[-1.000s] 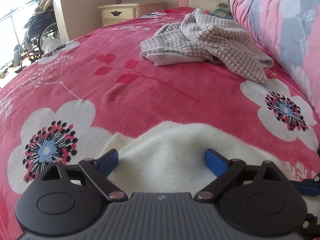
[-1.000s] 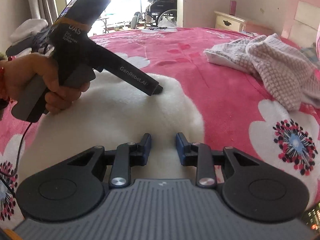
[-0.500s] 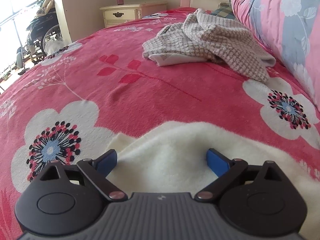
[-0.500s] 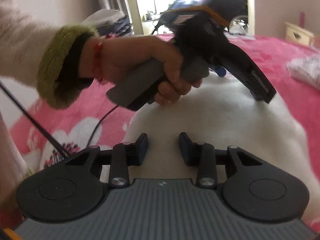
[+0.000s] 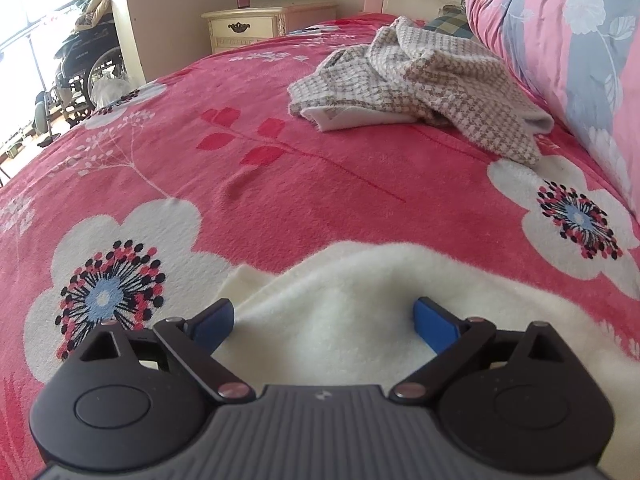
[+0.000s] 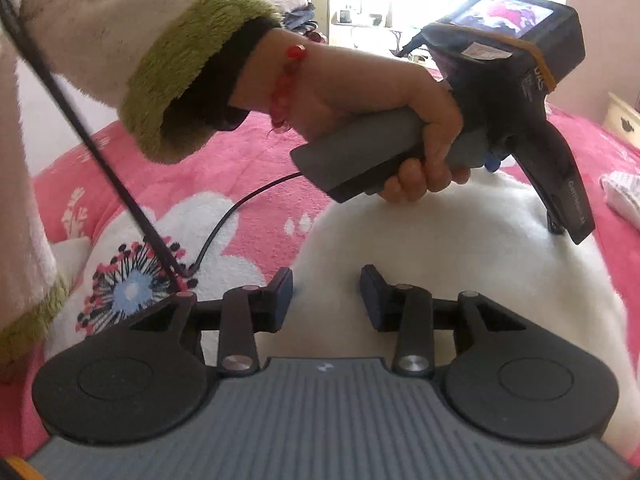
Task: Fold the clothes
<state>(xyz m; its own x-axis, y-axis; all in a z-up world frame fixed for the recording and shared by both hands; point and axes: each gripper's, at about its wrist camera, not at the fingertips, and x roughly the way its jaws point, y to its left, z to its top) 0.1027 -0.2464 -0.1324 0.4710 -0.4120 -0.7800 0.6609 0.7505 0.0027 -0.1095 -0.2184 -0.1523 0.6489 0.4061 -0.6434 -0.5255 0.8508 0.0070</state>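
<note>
We've got the white garment (image 5: 344, 320) lying flat on the pink flowered bedspread (image 5: 248, 184), at the near edge. Our left gripper (image 5: 324, 318) sits low over it w/ fingers spread wide, nothing held; the fleece bunches up between the blue pads (image 5: 434, 326). In the right wrist view our left hand (image 6: 384, 120) grips that tool's handle, nose down, tip touching the cloth. Our right gripper (image 6: 327, 296) hovers over the garment's near end, fingers narrower but still apart, empty. A checked garment (image 5: 420, 84) lies crumpled farther up the bed, well apart, beside the rolled quilt (image 5: 568, 48).
</note>
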